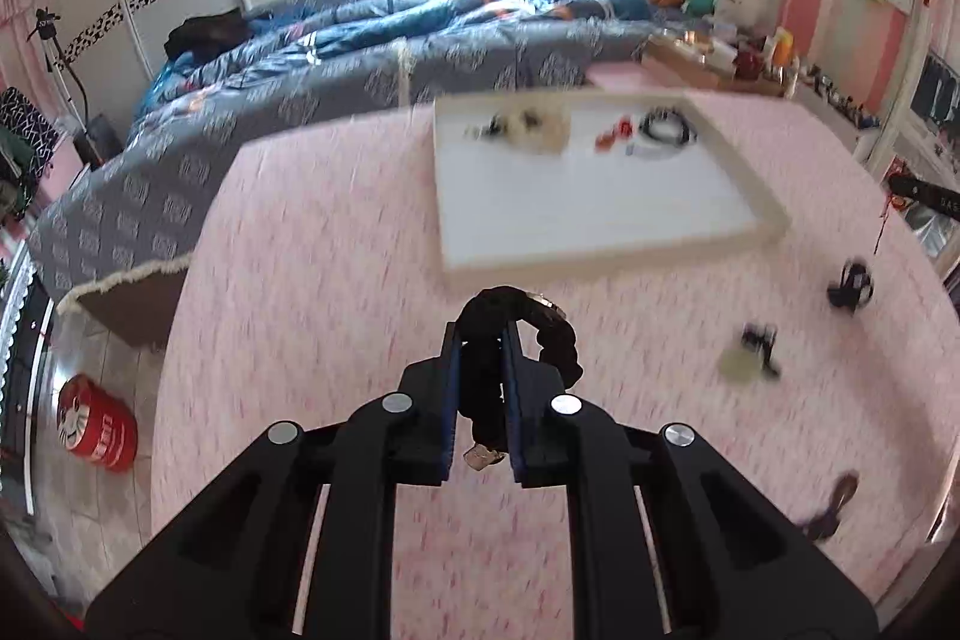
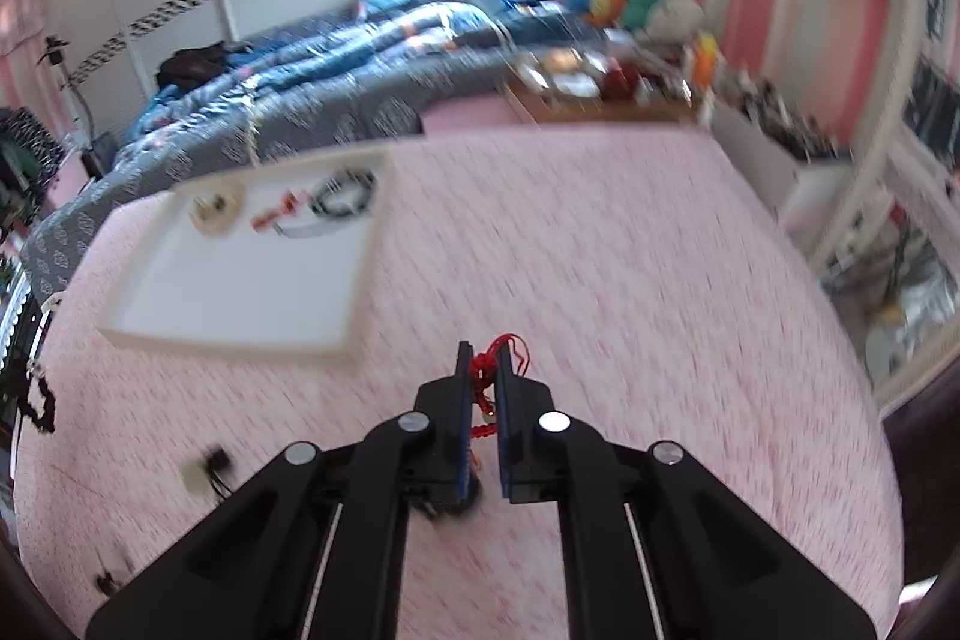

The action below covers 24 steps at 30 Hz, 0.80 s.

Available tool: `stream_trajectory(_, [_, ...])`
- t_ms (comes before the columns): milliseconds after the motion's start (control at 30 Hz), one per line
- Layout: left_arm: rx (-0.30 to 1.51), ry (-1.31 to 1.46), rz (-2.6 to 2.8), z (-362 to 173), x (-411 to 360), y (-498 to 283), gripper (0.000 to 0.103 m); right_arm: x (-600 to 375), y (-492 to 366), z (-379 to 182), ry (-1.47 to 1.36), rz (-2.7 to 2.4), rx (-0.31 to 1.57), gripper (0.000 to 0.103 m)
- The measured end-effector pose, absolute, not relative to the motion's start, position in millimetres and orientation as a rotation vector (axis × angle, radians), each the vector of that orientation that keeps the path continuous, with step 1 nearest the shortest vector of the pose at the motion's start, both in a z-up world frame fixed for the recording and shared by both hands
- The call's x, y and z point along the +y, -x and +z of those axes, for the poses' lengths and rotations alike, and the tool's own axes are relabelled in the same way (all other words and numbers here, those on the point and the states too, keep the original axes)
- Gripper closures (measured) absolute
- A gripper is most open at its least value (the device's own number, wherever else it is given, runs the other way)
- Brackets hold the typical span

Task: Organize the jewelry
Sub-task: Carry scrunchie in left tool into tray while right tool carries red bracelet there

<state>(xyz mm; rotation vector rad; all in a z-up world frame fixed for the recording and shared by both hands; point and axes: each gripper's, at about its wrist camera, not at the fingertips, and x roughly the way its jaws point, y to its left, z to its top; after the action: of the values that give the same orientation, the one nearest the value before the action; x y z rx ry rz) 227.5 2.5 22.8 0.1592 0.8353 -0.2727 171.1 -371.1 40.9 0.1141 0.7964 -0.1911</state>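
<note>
1. Left gripper (image 1: 485,334), low in its frame, has its fingers clamped on a black scrunchie (image 1: 540,325).
2. Right gripper (image 2: 483,357) pinches a red cord bracelet (image 2: 487,376).
3. White tray (image 1: 600,244) sits above on the pink counter (image 1: 312,280).

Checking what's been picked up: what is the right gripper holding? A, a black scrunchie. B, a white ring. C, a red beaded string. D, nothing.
C: the right gripper is shut on a red beaded string, pinched between its pads above the pink tabletop.
</note>
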Motion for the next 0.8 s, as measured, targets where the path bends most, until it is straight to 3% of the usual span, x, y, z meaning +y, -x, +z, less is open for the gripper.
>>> stream_trajectory(200, [0.837,-0.122,-0.303,47,-14,-298,0.092,-329,-227,74,-0.039,-0.113,0.767,0.097])
stream_trajectory(367, [0.879,-0.102,-0.285,37,-29,-355,0.092,-301,-279,75,-0.003,-0.099,0.799,0.097])
stream_trajectory(800, [0.996,-0.145,-0.218,-31,-72,-455,0.092,-286,-394,-28,-0.021,-0.140,1.010,0.097])
